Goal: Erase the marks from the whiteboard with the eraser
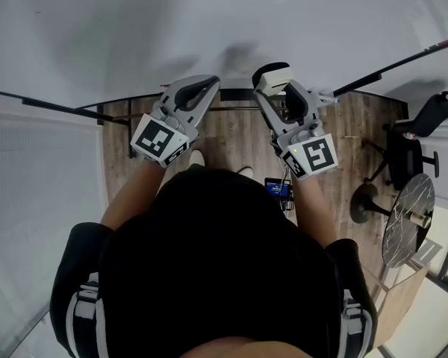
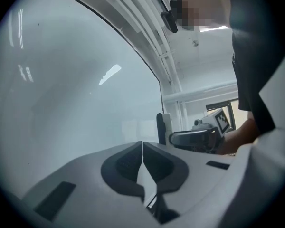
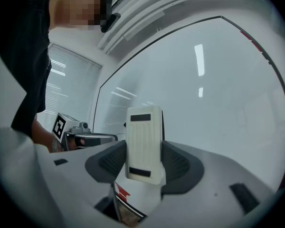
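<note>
Head view gives me the wide picture: both grippers are raised toward the whiteboard (image 1: 209, 21). The left gripper (image 1: 207, 86) is on one side and the right gripper (image 1: 273, 79) is just beside it. Below them I see a wood floor (image 1: 231, 129), a black chair (image 1: 418, 136) and a round table (image 1: 407, 218), which neither gripper view shows. From up here I cannot judge the jaws well.

The right gripper view settles it on that side. The right gripper (image 3: 143, 161) has its jaws pinching the eraser (image 3: 143, 144), a ribbed cream block held upright with a dark strip near each end. The whiteboard (image 3: 218, 89) fills the background behind it. The left gripper (image 3: 92, 137) shows off to the side with its marker cube (image 3: 61, 125). A red and white label (image 3: 121, 194) sits under the jaws, too blurred for me to read.

The left gripper view shows what the others hide. The left gripper (image 2: 142, 148) has its jaws pressed together with nothing between them. It also shows the eraser (image 2: 164, 127) edge-on, its dark face turned to the whiteboard (image 2: 76, 80) and very close to it. I cannot tell whether they touch. The only print I can make out is the black square pattern on the cubes.
</note>
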The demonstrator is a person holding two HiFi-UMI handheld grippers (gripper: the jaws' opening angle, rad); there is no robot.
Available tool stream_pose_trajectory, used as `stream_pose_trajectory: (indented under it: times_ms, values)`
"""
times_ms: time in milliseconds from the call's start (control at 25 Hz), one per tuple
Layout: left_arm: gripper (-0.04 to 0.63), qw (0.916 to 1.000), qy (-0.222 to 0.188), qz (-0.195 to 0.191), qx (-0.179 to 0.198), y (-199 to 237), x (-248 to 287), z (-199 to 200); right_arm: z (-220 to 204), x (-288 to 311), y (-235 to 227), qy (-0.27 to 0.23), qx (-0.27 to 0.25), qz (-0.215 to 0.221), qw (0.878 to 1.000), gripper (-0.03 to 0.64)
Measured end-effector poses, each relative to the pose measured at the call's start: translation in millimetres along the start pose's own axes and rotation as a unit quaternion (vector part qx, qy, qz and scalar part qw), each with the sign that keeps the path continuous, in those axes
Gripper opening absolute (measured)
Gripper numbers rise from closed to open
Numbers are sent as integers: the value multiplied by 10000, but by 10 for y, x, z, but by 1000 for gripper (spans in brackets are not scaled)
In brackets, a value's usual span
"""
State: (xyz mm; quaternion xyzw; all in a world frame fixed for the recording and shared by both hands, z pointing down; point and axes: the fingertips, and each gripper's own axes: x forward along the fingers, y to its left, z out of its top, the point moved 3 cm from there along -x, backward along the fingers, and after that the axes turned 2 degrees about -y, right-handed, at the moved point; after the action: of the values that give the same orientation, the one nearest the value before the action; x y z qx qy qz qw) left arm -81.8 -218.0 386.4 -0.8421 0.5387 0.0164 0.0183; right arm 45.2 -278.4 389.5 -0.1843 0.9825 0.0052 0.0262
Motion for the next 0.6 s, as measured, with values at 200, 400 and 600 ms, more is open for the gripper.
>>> stream_pose_trajectory:
  times_ms: [200, 400, 600]
  values:
    - [8, 10000, -13, -57, 22, -25, 15, 9, -23, 2, -16, 0, -55, -69, 10000, 232]
    - [8, 9999, -9, -95, 32, -50, 12, 25, -8, -6, 12, -17, -96, -20, 10000, 232]
    - [8, 9999, -12, -125, 37, -70, 47, 67, 18, -8, 8, 9, -130, 19, 9999, 232]
